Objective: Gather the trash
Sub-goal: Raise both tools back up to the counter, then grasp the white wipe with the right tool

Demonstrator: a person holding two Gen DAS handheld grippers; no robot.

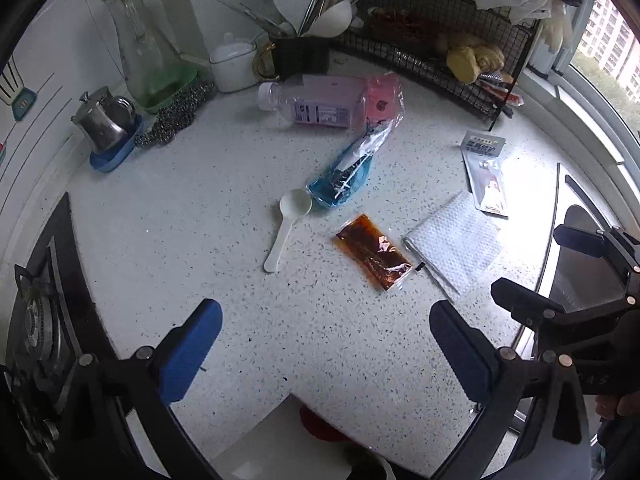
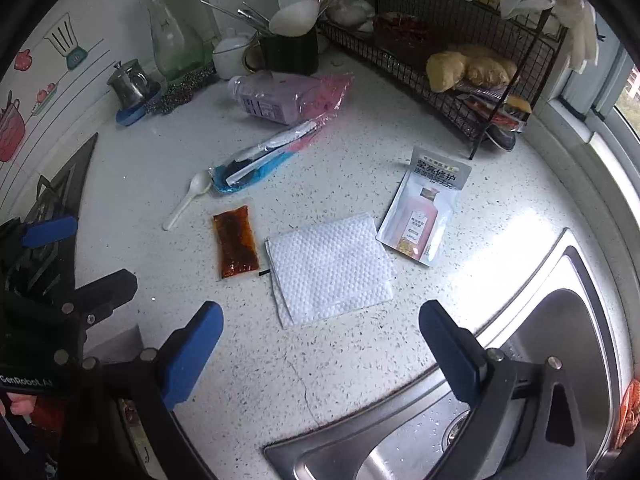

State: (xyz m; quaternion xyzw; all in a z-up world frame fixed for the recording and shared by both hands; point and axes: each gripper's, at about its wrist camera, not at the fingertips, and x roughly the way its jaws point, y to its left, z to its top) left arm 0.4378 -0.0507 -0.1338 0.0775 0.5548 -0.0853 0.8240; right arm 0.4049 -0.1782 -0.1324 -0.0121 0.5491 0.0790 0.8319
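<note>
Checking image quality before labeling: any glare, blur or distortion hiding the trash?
Left wrist view: window glare washes out the pouch and paper towel; strong fisheye bending at edges. Right wrist view: milder sheen near the sink; sauce packet sharp.

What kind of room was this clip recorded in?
Almost certainly a home kitchen: a steel sink set into the speckled countertop, a gas hob at the other end, and a utensil holder full of chopsticks and spoons at the back.
</note>
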